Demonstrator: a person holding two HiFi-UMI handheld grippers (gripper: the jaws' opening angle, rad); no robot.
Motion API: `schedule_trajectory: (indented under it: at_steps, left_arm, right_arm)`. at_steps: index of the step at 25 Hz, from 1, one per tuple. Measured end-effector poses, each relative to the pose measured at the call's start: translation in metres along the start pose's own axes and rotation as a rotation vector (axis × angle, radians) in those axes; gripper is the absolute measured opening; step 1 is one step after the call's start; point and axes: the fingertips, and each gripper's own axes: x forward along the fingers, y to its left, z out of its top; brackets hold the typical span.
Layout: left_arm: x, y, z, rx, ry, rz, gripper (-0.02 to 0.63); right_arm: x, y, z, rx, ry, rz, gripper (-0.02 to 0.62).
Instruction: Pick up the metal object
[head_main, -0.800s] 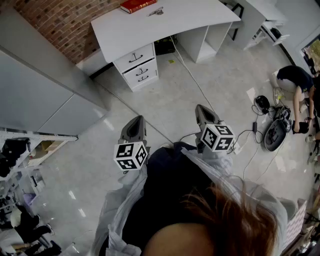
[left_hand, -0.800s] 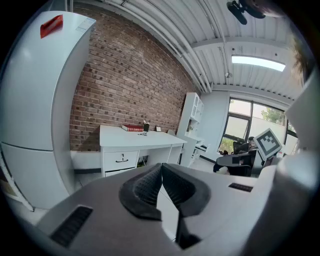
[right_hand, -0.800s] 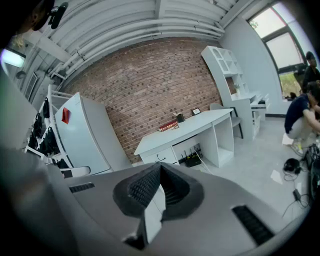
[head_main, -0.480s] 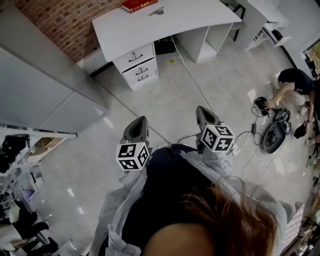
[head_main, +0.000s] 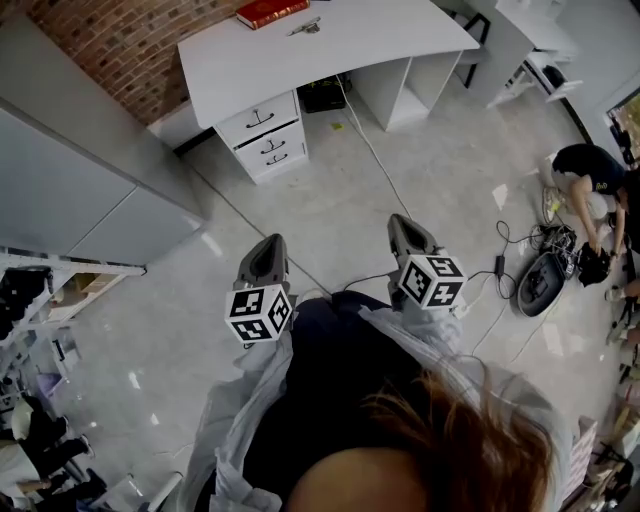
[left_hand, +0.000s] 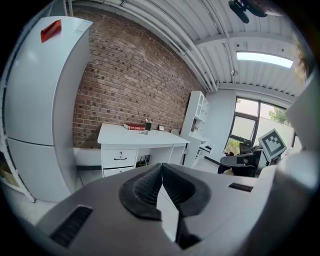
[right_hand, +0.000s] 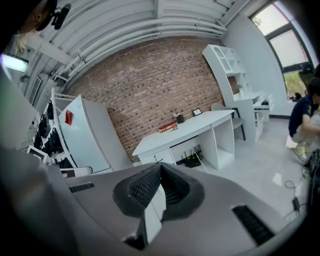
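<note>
Left gripper (head_main: 264, 250) and right gripper (head_main: 405, 228), jaws closed and empty (tips meeting); metal object (head_main: 305, 27) well ahead of both, on white desk (head_main: 360, 50).

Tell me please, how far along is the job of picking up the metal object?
Done: nothing yet; the metal object lies on the white desk beside the red book. In hand: the left gripper and right gripper, both shut and empty, point toward the desk from across the floor. Left: reach the desk, open one gripper, close it on the object and lift.
</note>
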Motion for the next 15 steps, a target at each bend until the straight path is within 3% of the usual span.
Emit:
schedule_trajectory:
  at_steps: [15]
  left_arm:
    - [0.027,-0.041,-0.014,0.010,-0.004,0.022,0.017]
  right_arm:
    - [0.003,-0.033,0.018,-0.008,-0.012,0.080,0.006]
